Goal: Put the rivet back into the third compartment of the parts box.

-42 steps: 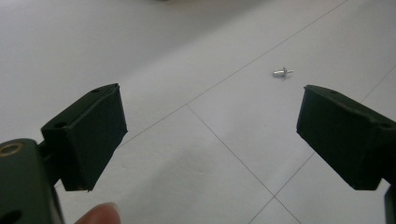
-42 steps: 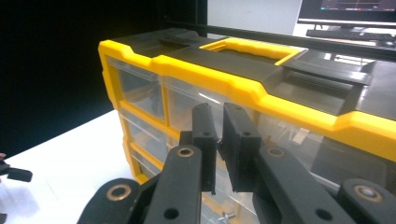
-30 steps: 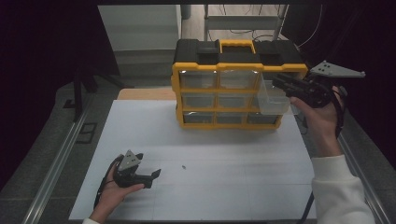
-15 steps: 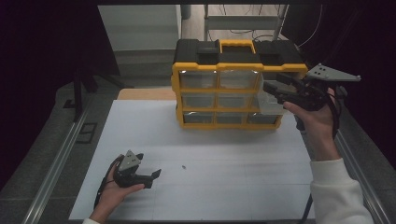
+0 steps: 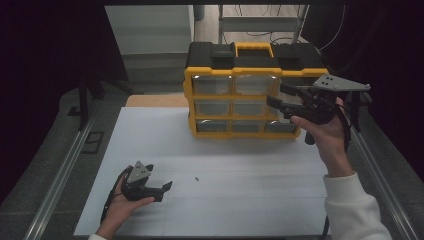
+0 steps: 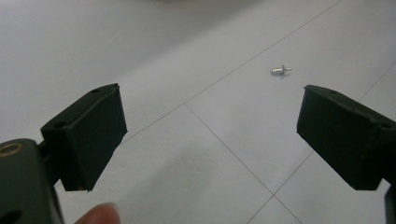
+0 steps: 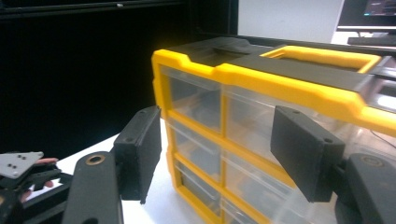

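Note:
A yellow and black drawer organizer (image 5: 235, 95) with clear drawers stands at the back of the white table (image 5: 225, 210). My right gripper (image 5: 276, 97) is held in the air in front of its right column and points left along its front. Its jaws have just been opening and stand open with nothing between them; in the right gripper view (image 7: 219, 154) the organizer (image 7: 280, 88) lies just beyond them. My left gripper (image 5: 166, 186) rests open on the table at the near left. A small metal screw (image 6: 281, 70) lies loose ahead of the left gripper (image 6: 210, 135), also the screw (image 5: 197, 177).
The right gripper and hand (image 5: 325, 135) hide part of the organizer's right drawers. A metal rail (image 5: 60, 170) runs along the table's left edge and another rail (image 5: 375, 165) along the right. The left hand's gripper (image 7: 23, 170) shows far off on the table.
The right gripper has moved a little to the left along the organizer's front, and its jaws stand wider apart. The left gripper and the screw have stayed put.

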A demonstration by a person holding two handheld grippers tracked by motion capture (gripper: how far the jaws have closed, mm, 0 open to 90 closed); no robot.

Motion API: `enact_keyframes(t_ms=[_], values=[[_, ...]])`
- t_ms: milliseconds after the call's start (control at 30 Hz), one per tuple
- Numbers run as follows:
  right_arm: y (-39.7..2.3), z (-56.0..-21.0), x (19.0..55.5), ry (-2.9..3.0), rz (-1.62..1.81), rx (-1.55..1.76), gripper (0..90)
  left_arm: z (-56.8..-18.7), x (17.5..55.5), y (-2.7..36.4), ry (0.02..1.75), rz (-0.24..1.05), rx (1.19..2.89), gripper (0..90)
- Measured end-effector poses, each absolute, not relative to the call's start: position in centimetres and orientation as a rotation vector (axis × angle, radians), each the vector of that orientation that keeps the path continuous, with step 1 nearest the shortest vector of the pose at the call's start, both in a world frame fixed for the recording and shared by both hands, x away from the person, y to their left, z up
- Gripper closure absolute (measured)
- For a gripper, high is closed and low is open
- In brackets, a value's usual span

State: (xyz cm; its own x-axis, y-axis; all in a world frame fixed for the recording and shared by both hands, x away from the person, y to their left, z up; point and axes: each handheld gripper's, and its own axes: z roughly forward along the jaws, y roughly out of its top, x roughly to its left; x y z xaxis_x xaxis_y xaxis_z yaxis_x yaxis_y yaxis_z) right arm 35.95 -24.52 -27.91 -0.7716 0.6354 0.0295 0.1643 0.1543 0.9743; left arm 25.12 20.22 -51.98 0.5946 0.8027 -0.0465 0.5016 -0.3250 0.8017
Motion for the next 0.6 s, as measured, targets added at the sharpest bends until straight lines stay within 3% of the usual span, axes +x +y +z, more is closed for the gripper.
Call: enact_keyframes(t_ms=[600], values=[[-20.5,-29.7,34.7,2.178,1.690,0.655,33.1,-52.0,25.1,20.2,1.031,0.465,1.998,8.7]])
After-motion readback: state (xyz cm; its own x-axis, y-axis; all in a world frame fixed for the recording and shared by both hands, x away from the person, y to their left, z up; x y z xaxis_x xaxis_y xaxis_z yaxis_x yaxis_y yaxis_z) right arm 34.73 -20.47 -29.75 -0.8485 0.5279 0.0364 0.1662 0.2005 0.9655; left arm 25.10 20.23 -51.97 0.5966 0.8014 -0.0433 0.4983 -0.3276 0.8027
